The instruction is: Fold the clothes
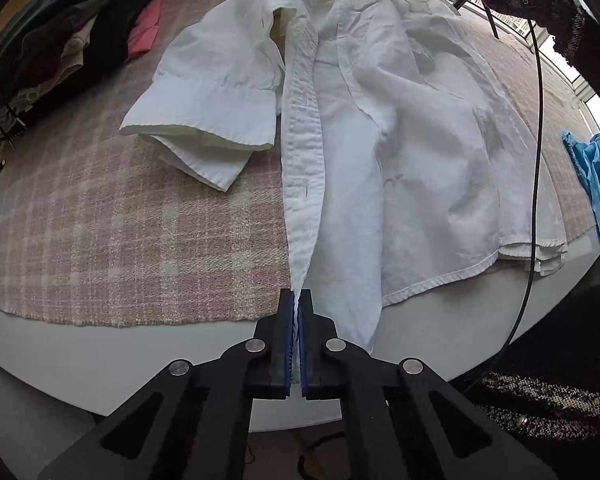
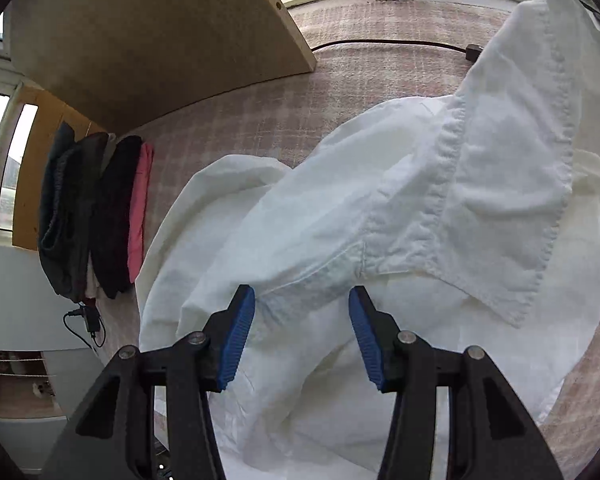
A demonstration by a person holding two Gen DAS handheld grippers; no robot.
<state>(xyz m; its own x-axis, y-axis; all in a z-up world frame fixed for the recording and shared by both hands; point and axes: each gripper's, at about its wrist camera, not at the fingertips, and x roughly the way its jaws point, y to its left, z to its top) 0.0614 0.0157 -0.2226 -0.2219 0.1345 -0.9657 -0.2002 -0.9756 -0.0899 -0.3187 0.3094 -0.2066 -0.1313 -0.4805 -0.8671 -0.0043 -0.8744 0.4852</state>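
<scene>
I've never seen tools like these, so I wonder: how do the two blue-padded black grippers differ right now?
The left gripper is shut, pinching the white cotton shirt at its button-strip hem; the right gripper stands open above the shirt's collar, pads apart, gripping nothing. The left works at the shirt's bottom, the right at its top. Both share black arms and ribbed blue pads.

One white shirt [image 1: 400, 140], one blue garment [image 1: 596, 180], one clothes pile [image 1: 60, 40].

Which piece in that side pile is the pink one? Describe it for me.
On the pink checked cloth, find the clothes pile beside the white shirt. The pink garment lies at the pile's edge nearest the shirt, the only bright piece among dark ones.
</scene>
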